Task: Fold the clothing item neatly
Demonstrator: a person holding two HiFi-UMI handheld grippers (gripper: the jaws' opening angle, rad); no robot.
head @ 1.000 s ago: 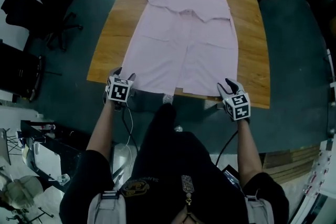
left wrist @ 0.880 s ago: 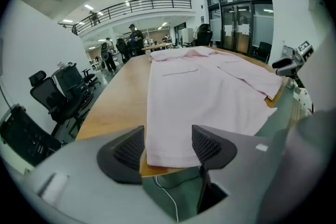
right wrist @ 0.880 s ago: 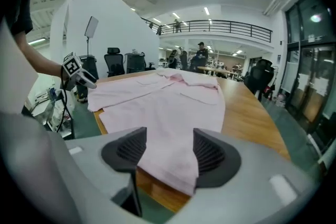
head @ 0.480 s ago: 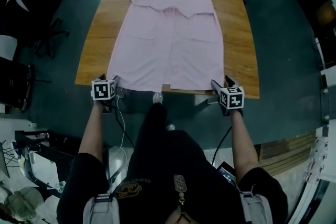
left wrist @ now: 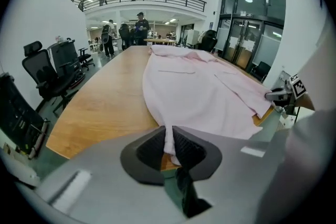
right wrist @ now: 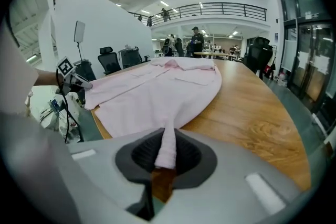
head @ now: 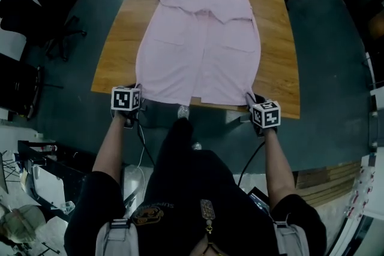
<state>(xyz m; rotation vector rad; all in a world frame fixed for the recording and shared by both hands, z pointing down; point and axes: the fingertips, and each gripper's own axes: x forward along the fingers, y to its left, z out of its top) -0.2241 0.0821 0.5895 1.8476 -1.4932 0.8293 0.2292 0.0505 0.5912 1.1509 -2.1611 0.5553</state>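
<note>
Two hand-held grippers, left [left wrist: 169,143], right [right wrist: 167,148], just closed on one shirt [head: 201,51].

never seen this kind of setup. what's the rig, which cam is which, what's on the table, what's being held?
There is no robot here. A person holds a hand-held gripping tool in each hand. The head view comes from a camera on the person's head, looking steeply down. The left and right gripper views come from wide-angle cameras riding on each tool, looking along its tongs. On the wooden table lies a pink shirt, spread flat with its collar at the far end. The left tongs have just been closing and pinch the shirt's near left hem corner between their pads. The right tongs have just been closing too and pinch the near right corner. Both corners are at the table's near edge.
</note>
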